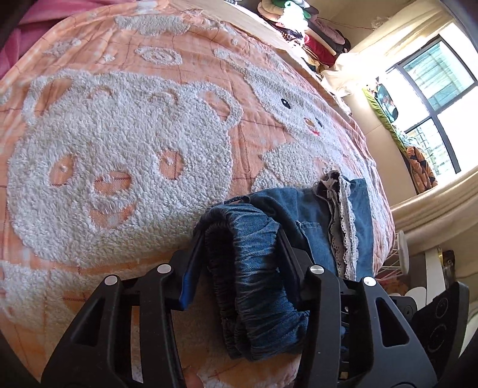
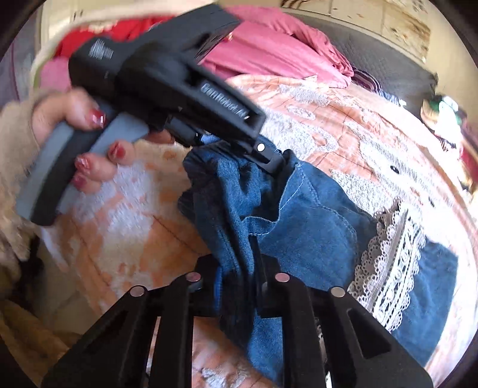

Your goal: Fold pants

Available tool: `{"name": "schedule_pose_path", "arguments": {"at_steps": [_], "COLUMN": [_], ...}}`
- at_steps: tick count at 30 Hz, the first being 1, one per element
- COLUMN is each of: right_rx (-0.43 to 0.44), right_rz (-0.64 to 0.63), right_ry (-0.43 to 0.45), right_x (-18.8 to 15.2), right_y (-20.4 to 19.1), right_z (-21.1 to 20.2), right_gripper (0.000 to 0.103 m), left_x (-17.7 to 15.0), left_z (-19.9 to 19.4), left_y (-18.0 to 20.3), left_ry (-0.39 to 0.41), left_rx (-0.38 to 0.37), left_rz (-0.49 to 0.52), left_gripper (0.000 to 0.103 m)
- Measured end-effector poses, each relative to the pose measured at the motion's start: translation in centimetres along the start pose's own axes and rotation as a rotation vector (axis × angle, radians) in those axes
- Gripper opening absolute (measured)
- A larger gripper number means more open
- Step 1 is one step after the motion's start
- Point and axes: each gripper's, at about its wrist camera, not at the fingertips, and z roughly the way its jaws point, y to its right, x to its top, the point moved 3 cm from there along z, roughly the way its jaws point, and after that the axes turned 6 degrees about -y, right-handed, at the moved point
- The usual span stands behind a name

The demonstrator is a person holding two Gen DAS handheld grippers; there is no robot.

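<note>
Blue denim pants (image 1: 313, 215) with a white lace trim (image 1: 343, 238) lie bunched on an orange bedspread (image 1: 119, 134) with fluffy white bears. My left gripper (image 1: 242, 226) has its fingers on either side of the gathered elastic waistband (image 1: 254, 268), which fills the gap between them. In the right wrist view, my right gripper (image 2: 239, 256) is shut on a fold of the pants (image 2: 313, 226) near their edge. A hand (image 2: 89, 143) holds the left gripper (image 2: 269, 161) at the far end of the same bunched edge. The lace trim (image 2: 388, 253) lies to the right.
The bedspread (image 2: 343, 119) drops off at the bed's right edge, where a white rack (image 1: 400, 253) stands. A window (image 1: 433, 89) is beyond it. Piled clothes (image 1: 298, 24) sit at the far end. A pink blanket (image 2: 269, 50) lies behind the hand.
</note>
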Motion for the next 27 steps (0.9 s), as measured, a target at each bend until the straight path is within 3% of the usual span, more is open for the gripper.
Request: {"name": "schedule_pose_path", "arguments": {"at_steps": [5, 10, 15, 27], "right_rx": [0.059, 0.021, -0.018, 0.000], "right_rz": [0.120, 0.212, 0.312, 0.522], "right_ry": [0.096, 0.164, 0.208, 0.175], "right_x": [-0.2, -1.8, -4.2, -10.8], "right_y": [2.1, 4.1, 6.6, 10.4], "right_z": [-3.7, -6.9, -9.0, -9.8], "right_gripper": [0.012, 0.012, 0.012, 0.014], "left_x": [1.2, 3.0, 3.8, 3.2], "left_z": [-1.7, -1.1, 2.0, 9.2], "left_y": [3.9, 9.2, 14.7, 21.4], "left_ry": [0.055, 0.064, 0.025, -0.090], "left_rx": [-0.060, -0.112, -0.135, -0.159], "left_rz": [0.059, 0.146, 0.229, 0.294], "left_gripper": [0.039, 0.039, 0.039, 0.039]}}
